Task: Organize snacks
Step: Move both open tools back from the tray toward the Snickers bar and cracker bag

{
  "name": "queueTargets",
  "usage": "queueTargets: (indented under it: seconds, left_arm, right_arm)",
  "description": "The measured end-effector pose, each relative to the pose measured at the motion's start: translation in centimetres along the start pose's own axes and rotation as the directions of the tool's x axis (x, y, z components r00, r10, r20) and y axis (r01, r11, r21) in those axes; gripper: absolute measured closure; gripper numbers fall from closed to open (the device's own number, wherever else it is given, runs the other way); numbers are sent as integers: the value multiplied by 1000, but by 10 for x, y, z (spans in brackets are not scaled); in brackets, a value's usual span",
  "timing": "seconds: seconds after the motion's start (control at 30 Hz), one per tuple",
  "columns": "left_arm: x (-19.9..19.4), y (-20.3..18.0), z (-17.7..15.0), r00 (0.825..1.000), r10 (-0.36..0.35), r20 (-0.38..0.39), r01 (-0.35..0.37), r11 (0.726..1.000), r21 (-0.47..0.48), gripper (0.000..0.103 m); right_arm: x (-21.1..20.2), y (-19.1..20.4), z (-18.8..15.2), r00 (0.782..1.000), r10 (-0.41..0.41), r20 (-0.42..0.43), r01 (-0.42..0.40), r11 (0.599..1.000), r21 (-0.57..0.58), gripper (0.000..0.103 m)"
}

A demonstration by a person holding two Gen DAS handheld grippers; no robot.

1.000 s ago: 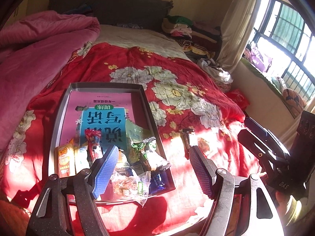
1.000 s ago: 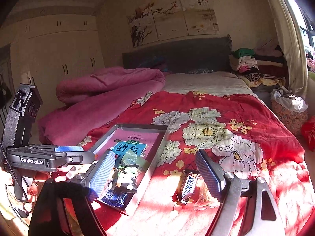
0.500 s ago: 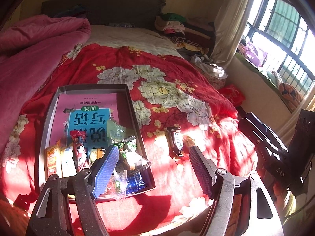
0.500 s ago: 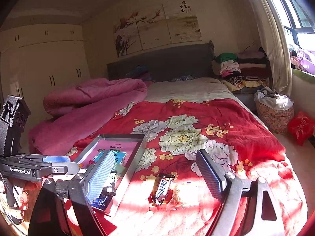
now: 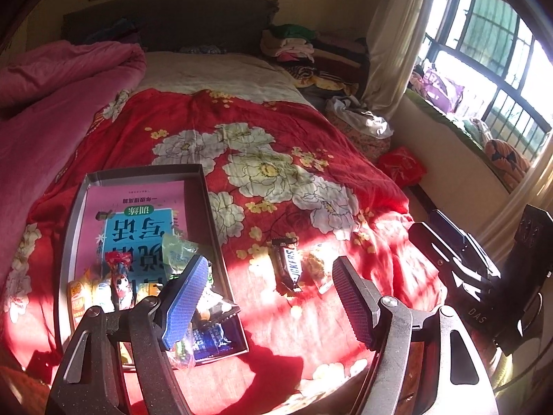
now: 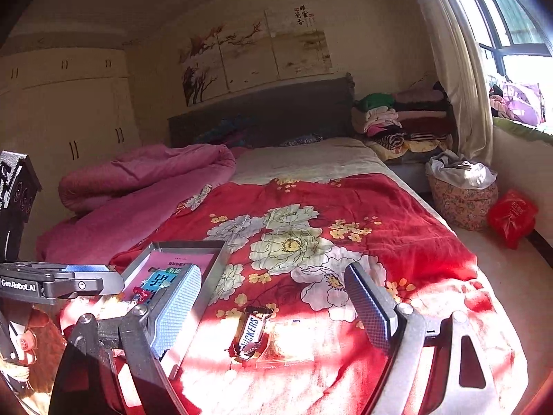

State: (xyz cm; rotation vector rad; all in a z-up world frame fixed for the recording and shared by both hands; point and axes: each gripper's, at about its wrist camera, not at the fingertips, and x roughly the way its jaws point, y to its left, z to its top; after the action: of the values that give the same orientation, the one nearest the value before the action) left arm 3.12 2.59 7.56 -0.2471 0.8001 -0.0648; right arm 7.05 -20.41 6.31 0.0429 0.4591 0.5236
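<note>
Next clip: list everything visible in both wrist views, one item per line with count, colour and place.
Shallow grey metal tray: one, grey, on the bed's left part, holding a pink-and-blue book and many snack packets.
Brown Snickers bar: one, brown wrapper, on the quilt right of the tray.
Clear-wrapped pale snack packet: one, pale yellow, on the quilt, right beside the bar.
Red floral quilt: one, red with white flowers, over the bed.
Pink rolled duvet: one, pink, on the bed's left side.
Folded clothes pile: one, mixed colours, by the headboard.
Red plastic bag: one, red, on the floor.
Left hand-held gripper: open, above the tray's near right edge and the bar.
Right hand-held gripper: open, above the bar.
</note>
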Motion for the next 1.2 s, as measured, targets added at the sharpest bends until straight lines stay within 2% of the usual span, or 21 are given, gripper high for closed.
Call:
queueTargets:
  seconds: [0.17,0.53,0.97,1.2]
  left_arm:
    - [8,-6,6,1000,-5,-5,5,1000,2,27]
    - [50,-25,3,996,-4,-86,8,999,42,27]
    - [102,-23,-4,980,25,-196,-18,999,41,27]
    - [131,-18,-4,964,26,-266,-20,999,26,27]
  right_arm:
    - [0,-3,-2,1000,-6,-7,6,1000,-12,18]
    - [15,-18,-11,997,-21,-74,22,1000,8,18]
    - [40,-26,-26,986,-20,-167,23,1000,17,18]
    - [58,-24,-35,971,-31,-236,31,1000,-6,18]
